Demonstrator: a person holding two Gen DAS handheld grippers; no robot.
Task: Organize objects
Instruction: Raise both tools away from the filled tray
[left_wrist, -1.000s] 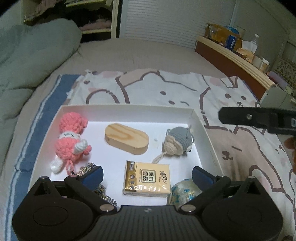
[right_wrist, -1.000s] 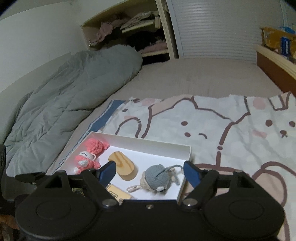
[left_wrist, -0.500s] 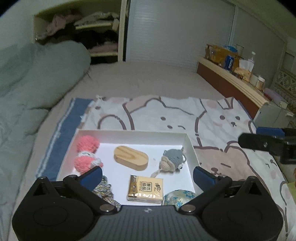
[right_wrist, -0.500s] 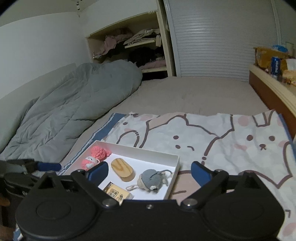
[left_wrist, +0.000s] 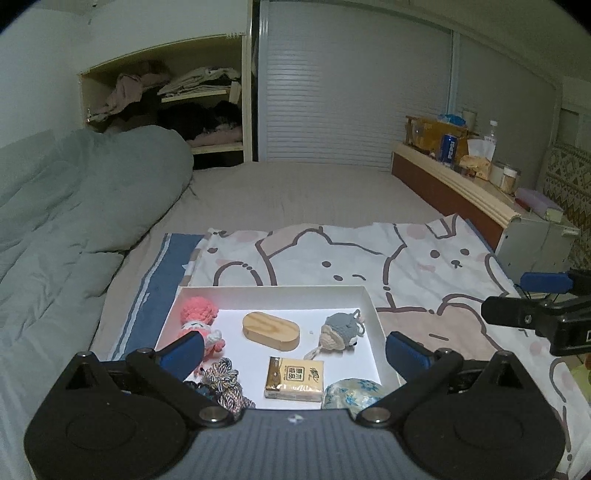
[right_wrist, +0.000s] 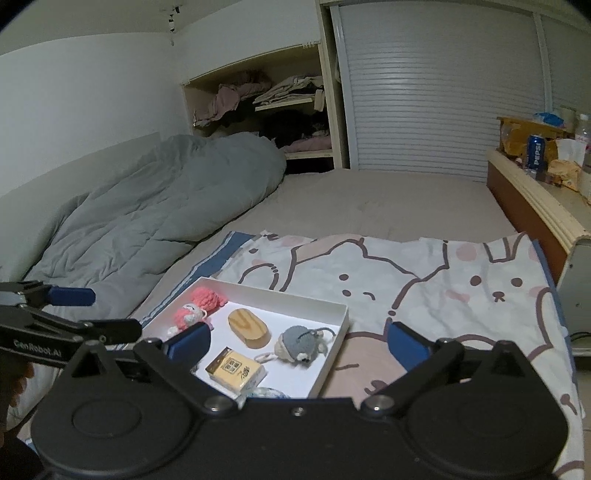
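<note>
A white tray (left_wrist: 273, 289) lies on the bed. In it are a pink crochet doll (left_wrist: 197, 314), an oval wooden box (left_wrist: 269, 329), a grey crochet mouse (left_wrist: 338, 328), a tissue pack (left_wrist: 294, 378), a braided rope (left_wrist: 225, 380) and a floral pouch (left_wrist: 351, 391). My left gripper (left_wrist: 295, 349) hovers open above the tray's near edge, holding nothing. My right gripper (right_wrist: 298, 343) hangs above the tray (right_wrist: 280, 291) from the right, its jaws opening with nothing between them. Each gripper shows at the edge of the other's view.
The tray rests on a cartoon-animal blanket (left_wrist: 369, 251). A grey duvet (left_wrist: 74, 206) is heaped along the left. A wooden ledge (left_wrist: 461, 184) on the right carries a can, bottles and packets. Shelves with clothes (left_wrist: 184, 103) stand at the back, and a silver box (left_wrist: 535, 243) at the right.
Both grippers have risen and drawn back from the tray, which now looks smaller and lower. The right gripper's jaws have spread wider. The objects in the tray have not moved.
</note>
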